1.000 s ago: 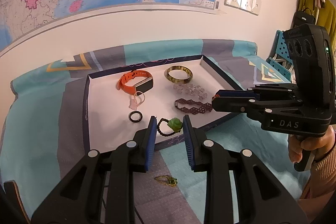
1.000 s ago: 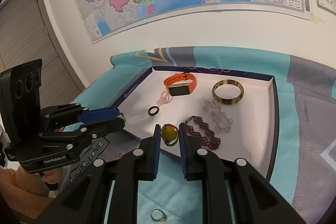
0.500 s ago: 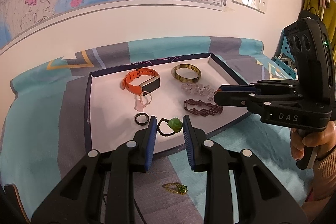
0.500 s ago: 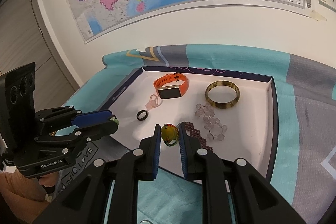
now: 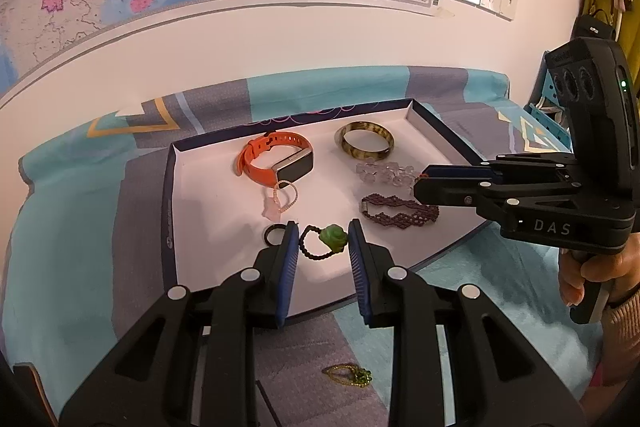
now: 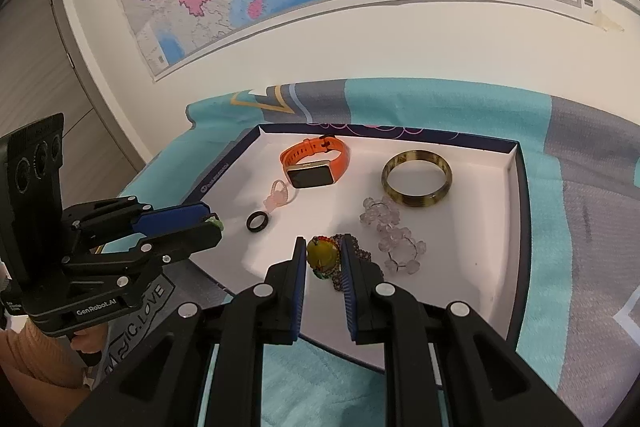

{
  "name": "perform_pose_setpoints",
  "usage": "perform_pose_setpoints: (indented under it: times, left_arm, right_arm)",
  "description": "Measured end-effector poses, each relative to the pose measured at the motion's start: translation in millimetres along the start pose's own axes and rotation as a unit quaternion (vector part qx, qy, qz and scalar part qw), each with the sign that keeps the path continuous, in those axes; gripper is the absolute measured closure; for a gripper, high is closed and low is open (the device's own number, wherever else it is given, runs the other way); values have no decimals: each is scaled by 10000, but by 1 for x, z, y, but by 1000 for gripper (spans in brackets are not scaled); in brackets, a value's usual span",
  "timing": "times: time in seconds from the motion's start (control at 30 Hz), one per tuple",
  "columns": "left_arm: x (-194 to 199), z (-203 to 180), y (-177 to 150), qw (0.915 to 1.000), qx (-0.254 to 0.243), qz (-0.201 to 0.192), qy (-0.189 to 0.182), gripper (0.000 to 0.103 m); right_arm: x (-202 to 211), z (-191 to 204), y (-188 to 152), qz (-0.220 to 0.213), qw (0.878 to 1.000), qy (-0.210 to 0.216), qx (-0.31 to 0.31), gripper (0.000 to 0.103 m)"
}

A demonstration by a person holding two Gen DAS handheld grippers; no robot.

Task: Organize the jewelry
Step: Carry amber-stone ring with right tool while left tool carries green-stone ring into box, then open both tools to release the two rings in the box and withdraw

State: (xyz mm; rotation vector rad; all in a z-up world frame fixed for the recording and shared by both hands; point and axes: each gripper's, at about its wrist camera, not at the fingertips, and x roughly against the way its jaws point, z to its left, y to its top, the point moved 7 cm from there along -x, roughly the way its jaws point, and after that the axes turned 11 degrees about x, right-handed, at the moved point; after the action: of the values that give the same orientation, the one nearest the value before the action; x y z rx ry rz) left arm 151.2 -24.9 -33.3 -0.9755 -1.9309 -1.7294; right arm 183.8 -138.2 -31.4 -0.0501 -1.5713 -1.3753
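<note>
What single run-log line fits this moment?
left hand-held gripper: shut on green bead bracelet | right hand-held gripper: shut on yellow bead bracelet | both over tray | loose: green trinket on cloth

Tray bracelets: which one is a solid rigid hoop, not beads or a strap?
The mottled brown-yellow bangle at the tray's far right. The clear bead bracelet and purple woven bracelet are strung pieces; the orange watch has a strap.
</note>
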Motion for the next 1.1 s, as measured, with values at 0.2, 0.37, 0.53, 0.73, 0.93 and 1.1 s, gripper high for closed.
perform_pose_setpoints:
  times: [0.2, 0.37, 0.53, 0.73, 0.93, 1.1]
  left_arm:
    - [-10, 1, -1, 9999, 18, 97, 54, 77]
    - [-19, 3, -3, 9997, 6, 209, 114, 77]
    - [-28, 7, -2, 9994, 23, 328, 124, 77]
    - [-38, 8, -1, 9990, 15, 418, 173, 77]
    - [-48, 11, -2, 9984, 56, 536, 198, 77]
    - [-54, 10, -3, 9979, 1, 590, 258, 76]
  right_arm:
    - [-5, -1, 1, 53, 10000, -26, 17, 88]
    - [-13, -5, 2, 149, 9999, -30, -3, 88]
    - [-22, -9, 1, 275, 9996, -82, -20, 88]
    - [-30, -13, 0, 372, 9992, -126, -53, 88]
    - [-39, -16, 2, 472, 9987, -160, -71, 88]
    - [-43, -18, 0, 502, 9984, -257, -99, 86]
